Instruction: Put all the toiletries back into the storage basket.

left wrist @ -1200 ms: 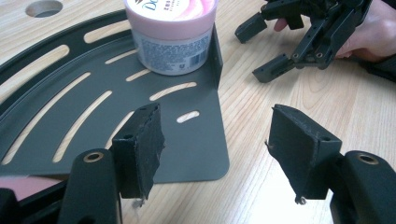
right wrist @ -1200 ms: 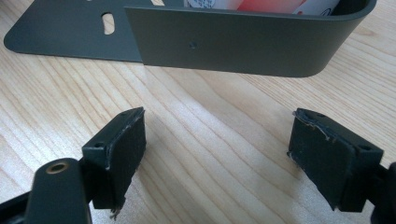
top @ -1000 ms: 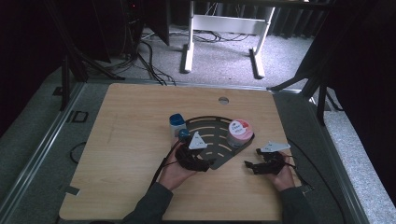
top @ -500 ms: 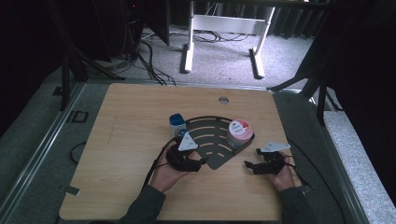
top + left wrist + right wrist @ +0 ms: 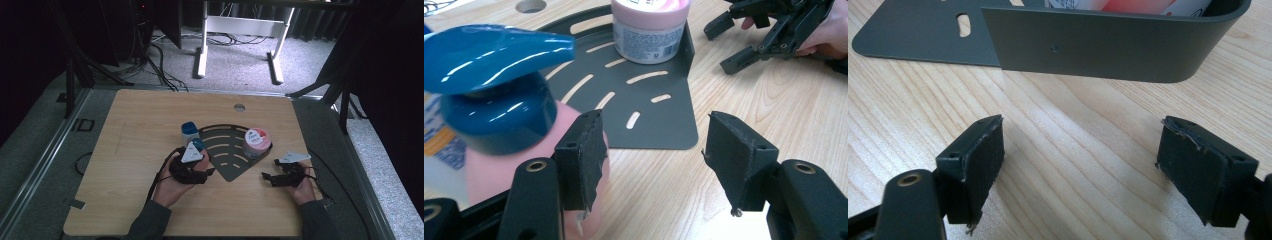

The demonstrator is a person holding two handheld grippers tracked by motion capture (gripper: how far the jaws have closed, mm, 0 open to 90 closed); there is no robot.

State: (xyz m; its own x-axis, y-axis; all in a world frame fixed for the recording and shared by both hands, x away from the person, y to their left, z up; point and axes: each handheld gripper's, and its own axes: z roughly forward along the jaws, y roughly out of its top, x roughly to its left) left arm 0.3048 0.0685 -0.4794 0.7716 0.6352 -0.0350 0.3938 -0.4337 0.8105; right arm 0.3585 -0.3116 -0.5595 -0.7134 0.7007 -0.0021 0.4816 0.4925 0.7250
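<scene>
Left gripper (image 5: 651, 155) jaws apart, just been closing, nothing between them; pink pump bottle (image 5: 499, 115) sits just outside its left jaw, beside the dark tray (image 5: 644, 100). Right gripper (image 5: 1080, 165) jaws apart over bare table (image 5: 1058, 145).

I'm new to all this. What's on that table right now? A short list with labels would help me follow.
Surface: wooden table
Tray: dark slotted fan-shaped tray, lying flat
On tray: pink jar at its walled corner
Beside tray: pink pump bottle with blue top, just outside the left gripper's pad
Behind it: blue-capped container
Left gripper: jaws apart, have just been closing, nothing between them
Right gripper: open over bare wood, facing the tray wall
</scene>
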